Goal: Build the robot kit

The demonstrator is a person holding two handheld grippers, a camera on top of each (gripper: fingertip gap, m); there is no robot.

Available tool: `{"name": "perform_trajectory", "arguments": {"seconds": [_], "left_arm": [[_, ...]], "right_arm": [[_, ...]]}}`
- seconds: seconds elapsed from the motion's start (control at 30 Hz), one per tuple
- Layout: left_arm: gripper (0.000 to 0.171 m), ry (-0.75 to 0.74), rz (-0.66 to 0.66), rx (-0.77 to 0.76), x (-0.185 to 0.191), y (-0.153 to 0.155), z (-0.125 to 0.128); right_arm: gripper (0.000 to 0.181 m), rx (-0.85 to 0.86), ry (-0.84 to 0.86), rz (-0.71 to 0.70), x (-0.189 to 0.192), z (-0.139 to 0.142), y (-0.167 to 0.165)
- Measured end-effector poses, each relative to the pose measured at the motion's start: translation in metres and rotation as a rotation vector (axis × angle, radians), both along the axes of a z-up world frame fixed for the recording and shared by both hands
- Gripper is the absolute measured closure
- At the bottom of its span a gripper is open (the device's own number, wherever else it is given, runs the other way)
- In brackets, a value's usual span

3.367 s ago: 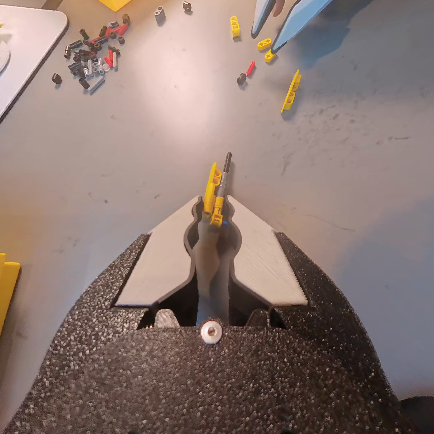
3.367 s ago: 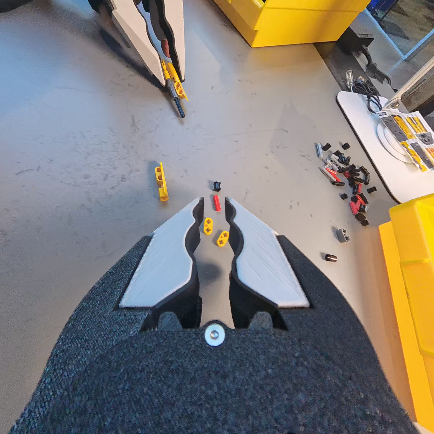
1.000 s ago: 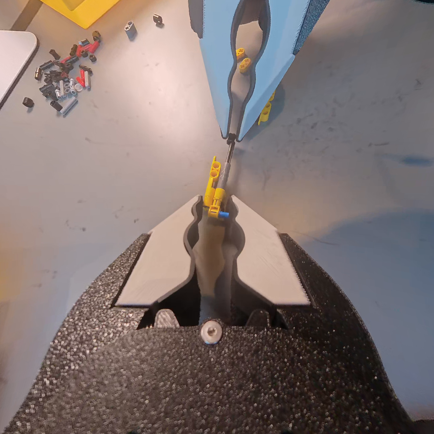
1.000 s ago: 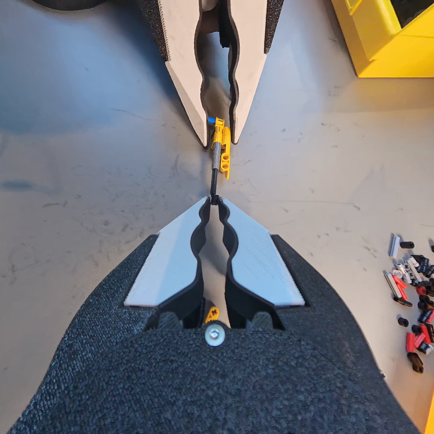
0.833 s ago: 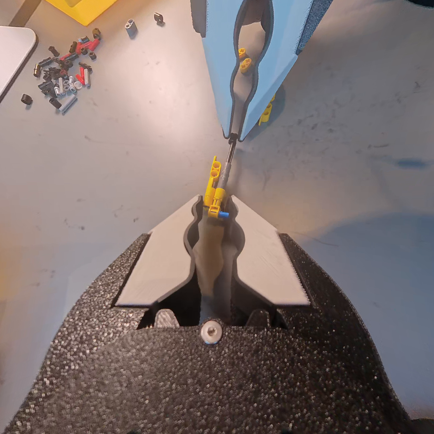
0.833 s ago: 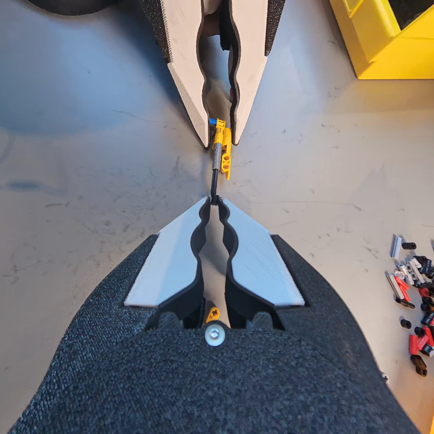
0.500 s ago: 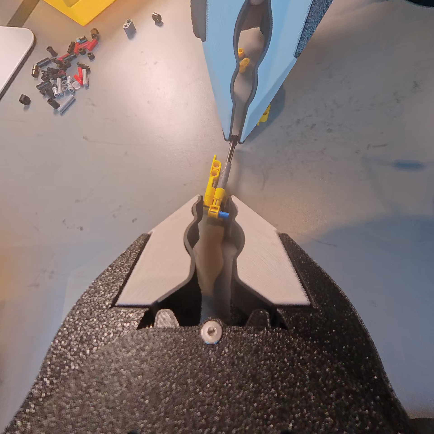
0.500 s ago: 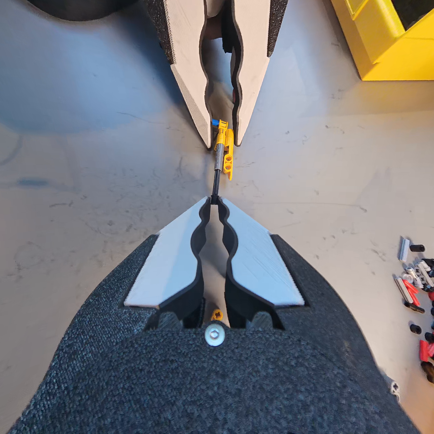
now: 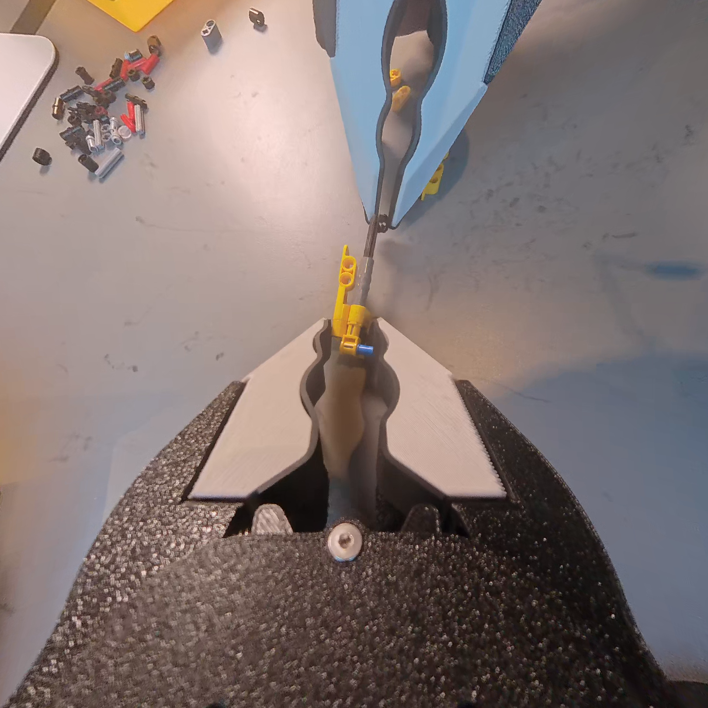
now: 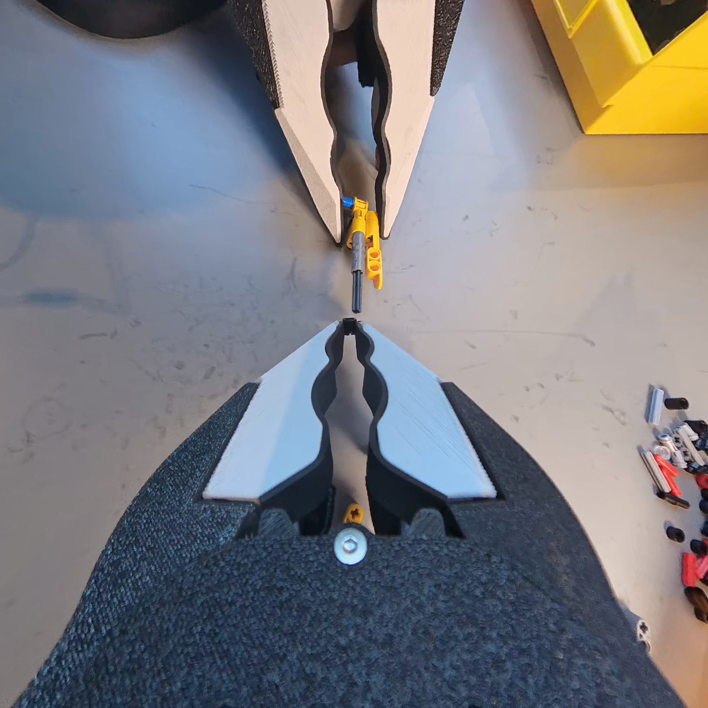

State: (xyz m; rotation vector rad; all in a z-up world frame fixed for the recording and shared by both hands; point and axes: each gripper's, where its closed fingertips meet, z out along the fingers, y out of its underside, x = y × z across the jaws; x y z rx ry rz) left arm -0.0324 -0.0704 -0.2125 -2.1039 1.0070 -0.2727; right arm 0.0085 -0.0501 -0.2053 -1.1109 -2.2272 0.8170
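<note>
left tongs (image 9: 352, 325) closed on small yellow plastic brick assembly with blue pin (image 9: 350, 306), thin black axle rod (image 9: 369, 245) sticking out toward 12 o'clock. right tongs (image 10: 348, 325) pinched nearly closed on tiny black bushing (image 10: 348, 322), tip just short of rod end in right wrist view. both above grey scuffed tabletop (image 9: 191, 249). scattered black, red, grey small parts (image 9: 103, 115) at 10 o'clock in left wrist view. yellow plastic bin (image 10: 632, 65) at 1 o'clock in right wrist view.
</note>
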Motion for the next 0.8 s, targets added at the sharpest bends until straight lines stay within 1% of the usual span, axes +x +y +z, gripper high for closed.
{"name": "perform_trajectory", "arguments": {"seconds": [0.17,0.2,0.23,0.27,0.33,0.4,0.47,0.53,0.63,0.7,0.8], "left_arm": [[0.15,-0.01,0.027,0.007,-0.001,0.001,0.003],[0.146,-0.021,0.032,0.008,-0.002,0.002,0.004],[0.137,-0.028,0.039,0.011,-0.003,0.002,0.006],[0.132,-0.034,0.043,0.016,-0.004,0.002,0.009],[0.133,-0.066,0.039,0.052,-0.004,0.001,0.021],[0.141,-0.141,0.036,0.087,0.004,0.0,0.039],[0.151,-0.262,0.027,0.083,0.019,-0.002,0.055],[0.153,-0.378,0.023,0.049,0.033,-0.005,0.066],[0.155,-0.537,0.053,0.002,0.039,-0.003,0.079],[0.156,-0.634,0.07,-0.024,0.04,-0.002,0.087],[0.161,-0.724,0.064,-0.06,0.043,-0.003,0.093]], "right_arm": [[0.176,0.022,-0.024,-0.008,0.002,-0.002,0.002],[0.176,0.023,-0.022,-0.009,0.003,-0.001,0.002],[0.176,0.023,-0.02,-0.009,0.004,0.001,0.002],[0.176,0.023,-0.012,-0.011,0.004,0.003,0.002],[0.176,0.01,0.025,-0.009,0.004,0.012,-0.001],[0.176,-0.009,0.093,0.0,0.001,0.027,-0.007],[0.176,-0.002,0.173,0.012,-0.002,0.044,-0.015],[0.176,0.038,0.253,0.017,-0.006,0.059,-0.02],[0.176,0.113,0.342,-0.001,-0.01,0.077,-0.022],[0.176,0.166,0.381,-0.013,-0.01,0.086,-0.021],[0.176,0.212,0.395,-0.019,-0.01,0.091,-0.021]]}}
